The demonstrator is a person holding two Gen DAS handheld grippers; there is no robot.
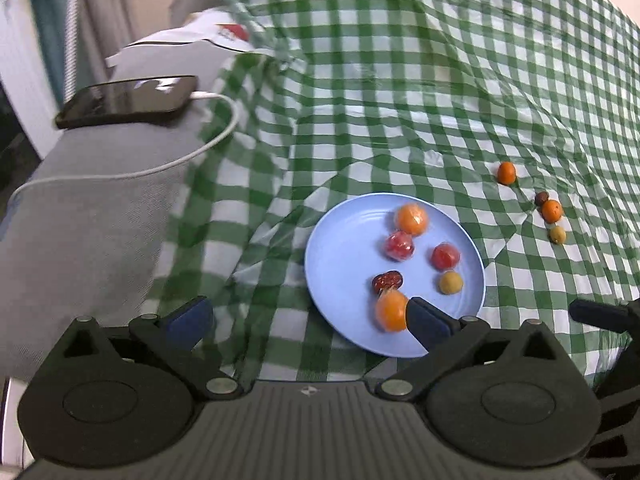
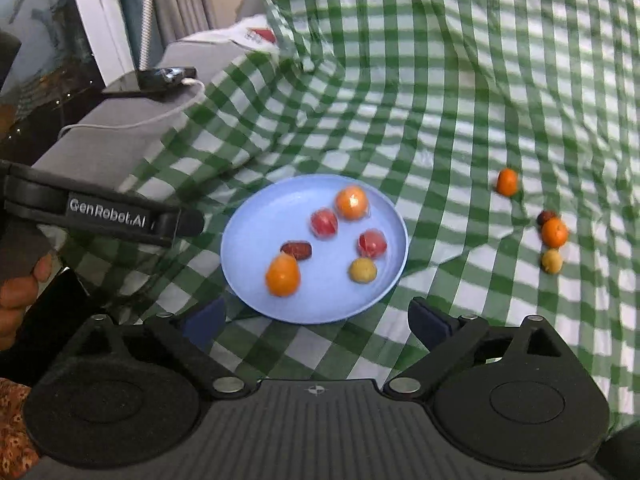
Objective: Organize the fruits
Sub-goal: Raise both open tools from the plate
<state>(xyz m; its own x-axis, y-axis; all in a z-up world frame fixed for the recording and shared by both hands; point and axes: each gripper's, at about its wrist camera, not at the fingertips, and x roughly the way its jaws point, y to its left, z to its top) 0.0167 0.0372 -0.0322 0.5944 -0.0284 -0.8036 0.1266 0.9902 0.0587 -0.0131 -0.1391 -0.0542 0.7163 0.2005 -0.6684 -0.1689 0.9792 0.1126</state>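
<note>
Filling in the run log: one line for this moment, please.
left gripper open, empty | right gripper open, empty | blue plate holds six fruits | four fruits remain on checked cloth

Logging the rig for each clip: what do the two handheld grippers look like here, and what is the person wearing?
Both grippers are matte black plastic with a ribbed grey centre plate, round side housings and silver pivot screws; the fingers carry dark blue pads. The left gripper, seen from the right wrist view, bears white "GenRobot.AI" lettering. The right gripper looks the same. A sleeve in an orange-brown floral print shows at the edge.
</note>
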